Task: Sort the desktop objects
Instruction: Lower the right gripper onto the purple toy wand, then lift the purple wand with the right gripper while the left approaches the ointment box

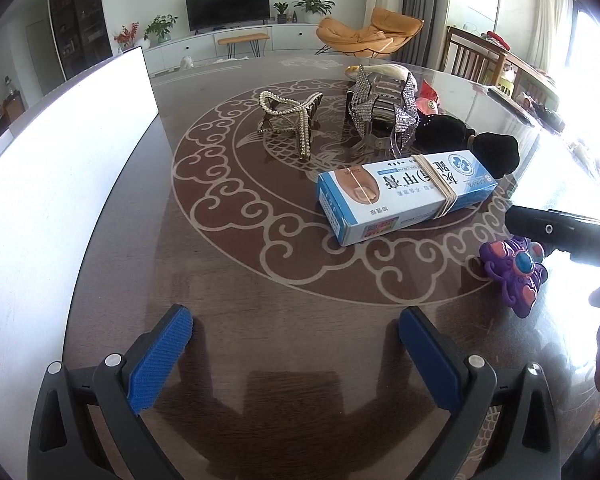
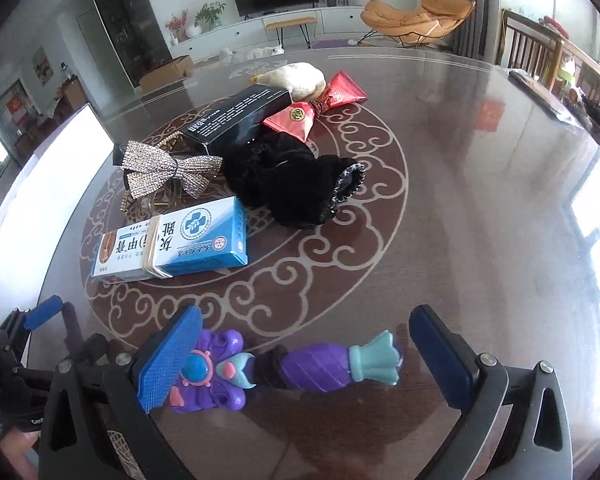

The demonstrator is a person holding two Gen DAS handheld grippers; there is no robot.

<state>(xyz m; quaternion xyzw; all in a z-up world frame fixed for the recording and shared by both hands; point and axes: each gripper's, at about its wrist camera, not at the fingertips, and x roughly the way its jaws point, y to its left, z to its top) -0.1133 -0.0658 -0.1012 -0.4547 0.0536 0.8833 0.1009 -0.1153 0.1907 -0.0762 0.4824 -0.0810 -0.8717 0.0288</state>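
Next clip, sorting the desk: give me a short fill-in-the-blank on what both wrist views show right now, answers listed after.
1. The purple toy wand lies between the open fingers of the ____ gripper.
2. A ____ band is wrapped around the blue and white box.
3. The left gripper is open and holds ____.
4. The pearl hair clip rests directly on the ____.

Missing words: right; rubber; nothing; table

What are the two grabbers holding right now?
Nothing. The left gripper is open over bare table. The right gripper is open around the purple toy wand, which lies on the table, not yet squeezed.
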